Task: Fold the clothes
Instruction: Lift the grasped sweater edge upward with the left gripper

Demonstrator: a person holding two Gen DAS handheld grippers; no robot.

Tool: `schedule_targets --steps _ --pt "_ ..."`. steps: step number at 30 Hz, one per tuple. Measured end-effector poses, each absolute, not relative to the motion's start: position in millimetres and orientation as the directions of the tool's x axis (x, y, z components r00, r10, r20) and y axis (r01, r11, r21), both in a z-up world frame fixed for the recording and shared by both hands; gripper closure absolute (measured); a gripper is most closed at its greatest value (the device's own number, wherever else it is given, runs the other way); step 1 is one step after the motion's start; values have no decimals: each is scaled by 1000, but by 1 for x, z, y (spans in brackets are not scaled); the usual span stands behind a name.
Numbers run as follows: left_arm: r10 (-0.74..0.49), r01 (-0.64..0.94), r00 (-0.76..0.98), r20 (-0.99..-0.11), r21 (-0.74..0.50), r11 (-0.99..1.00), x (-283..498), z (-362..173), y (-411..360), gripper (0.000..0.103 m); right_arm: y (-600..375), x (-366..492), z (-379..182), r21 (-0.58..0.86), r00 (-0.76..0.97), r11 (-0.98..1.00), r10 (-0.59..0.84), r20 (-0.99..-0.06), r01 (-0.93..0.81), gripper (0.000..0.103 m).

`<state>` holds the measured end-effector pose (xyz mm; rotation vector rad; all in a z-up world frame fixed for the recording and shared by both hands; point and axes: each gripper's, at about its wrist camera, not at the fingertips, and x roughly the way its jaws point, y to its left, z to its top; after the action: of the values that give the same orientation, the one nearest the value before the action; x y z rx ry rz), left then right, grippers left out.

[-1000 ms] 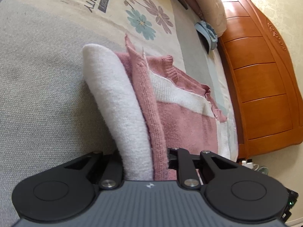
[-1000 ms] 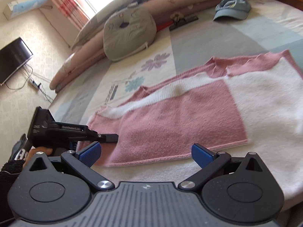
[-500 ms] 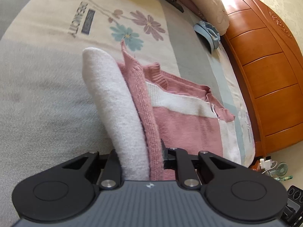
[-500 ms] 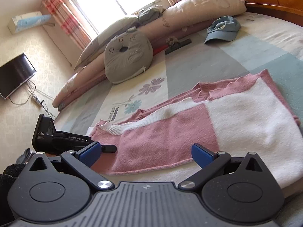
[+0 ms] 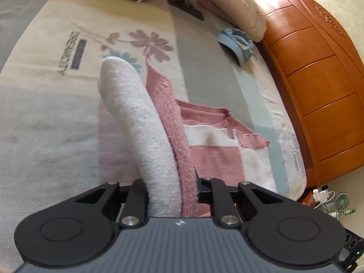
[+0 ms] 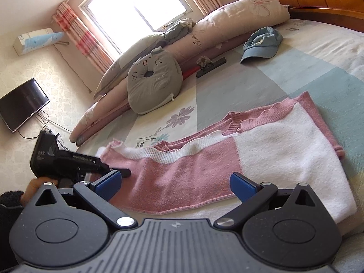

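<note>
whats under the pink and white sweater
The sweater lies on the patterned bedspread, which shows all around it. The left tongs lift one pinched end clear. Whatever lies beneath the flat part is covered.

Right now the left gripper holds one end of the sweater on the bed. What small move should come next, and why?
Probably carry the held end across toward the cap side. The left gripper is shut on the sweater, with that end raised, while the rest lies flat on the bed. The right gripper is open, holding nothing, so it could steady the flat part.
</note>
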<state>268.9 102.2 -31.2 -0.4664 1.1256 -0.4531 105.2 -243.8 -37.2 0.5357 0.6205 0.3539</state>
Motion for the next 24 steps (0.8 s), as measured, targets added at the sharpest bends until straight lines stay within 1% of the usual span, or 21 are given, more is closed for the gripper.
schedule_targets --steps 3,13,18,24 --pt "-589 108 355 -726 -593 798 268 -20 89 89 -250 103 -37 574 761 804 469 -448 -158 0" --pt "-619 145 341 -708 -611 778 262 14 40 89 -279 91 -34 605 795 783 455 -401 -143 0" --pt "-614 154 336 -714 -602 784 261 25 16 89 -294 87 -34 623 817 772 437 -376 -126 0" --pt "-586 153 327 -741 -570 807 262 33 -15 88 -312 81 -35 633 841 765 414 -348 -115 0"
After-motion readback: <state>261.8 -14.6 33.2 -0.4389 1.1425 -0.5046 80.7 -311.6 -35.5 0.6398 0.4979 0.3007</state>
